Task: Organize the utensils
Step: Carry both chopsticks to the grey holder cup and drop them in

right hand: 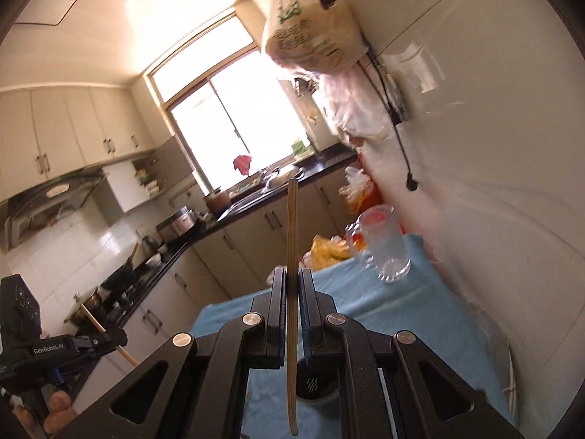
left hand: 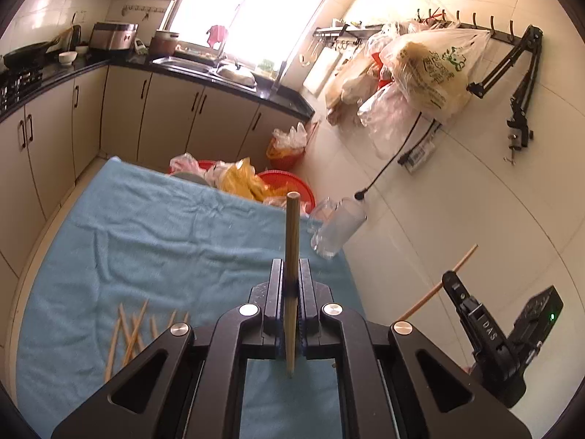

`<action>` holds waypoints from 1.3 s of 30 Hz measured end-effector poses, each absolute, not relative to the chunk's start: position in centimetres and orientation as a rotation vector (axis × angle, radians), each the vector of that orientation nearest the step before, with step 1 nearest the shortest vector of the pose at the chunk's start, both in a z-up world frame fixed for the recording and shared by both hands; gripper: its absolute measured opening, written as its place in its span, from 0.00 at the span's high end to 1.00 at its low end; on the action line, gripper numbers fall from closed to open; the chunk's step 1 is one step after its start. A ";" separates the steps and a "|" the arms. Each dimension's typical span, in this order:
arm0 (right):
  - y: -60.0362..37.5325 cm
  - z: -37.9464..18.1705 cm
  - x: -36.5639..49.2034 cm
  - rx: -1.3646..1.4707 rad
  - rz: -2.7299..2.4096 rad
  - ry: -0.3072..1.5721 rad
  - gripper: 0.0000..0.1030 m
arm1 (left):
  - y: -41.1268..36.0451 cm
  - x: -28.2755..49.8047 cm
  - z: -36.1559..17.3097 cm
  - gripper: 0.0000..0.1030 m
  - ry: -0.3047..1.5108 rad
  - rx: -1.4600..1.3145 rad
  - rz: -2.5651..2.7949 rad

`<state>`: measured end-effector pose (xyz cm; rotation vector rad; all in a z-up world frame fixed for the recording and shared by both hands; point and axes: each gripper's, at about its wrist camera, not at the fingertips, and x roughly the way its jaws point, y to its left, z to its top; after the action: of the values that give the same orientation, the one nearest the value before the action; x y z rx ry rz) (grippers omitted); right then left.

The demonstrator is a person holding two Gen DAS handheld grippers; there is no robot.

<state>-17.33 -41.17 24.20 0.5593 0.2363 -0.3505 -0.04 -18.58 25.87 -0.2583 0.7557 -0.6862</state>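
Between left claw (left hand: 291,285) pads, chopstick (left hand: 292,241) upright

Light-blue towel (left hand: 146,241), tan wooden chopsticks (left hand: 128,333), red basins (left hand: 292,183).

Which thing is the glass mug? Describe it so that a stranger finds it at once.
Start from the blue towel that covers the table. Go to its far corner next to the white tiled wall. There stands the glass mug, clear, with a handle; it is the only transparent thing, unlike the wooden chopsticks lying loose on the towel.

Matt wooden chopsticks (left hand: 129,333), nubby blue cloth (left hand: 164,241), clear glass mug (left hand: 336,226)
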 end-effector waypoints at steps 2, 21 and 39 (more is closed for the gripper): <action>-41.9 24.4 -16.8 0.555 -0.380 0.226 0.93 | -19.9 0.7 25.9 0.94 0.761 -0.261 -0.690; -45.9 16.9 -10.0 0.620 -0.374 0.393 0.93 | -27.9 4.8 18.1 0.94 0.906 -0.183 -0.681; -44.3 18.7 -15.5 0.620 -0.351 0.344 0.67 | -24.2 0.9 20.6 0.61 0.833 -0.162 -0.721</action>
<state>-15.46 -44.27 18.66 0.6205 0.3437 -0.3506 0.88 -24.24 20.58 -0.1620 0.8326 -0.7210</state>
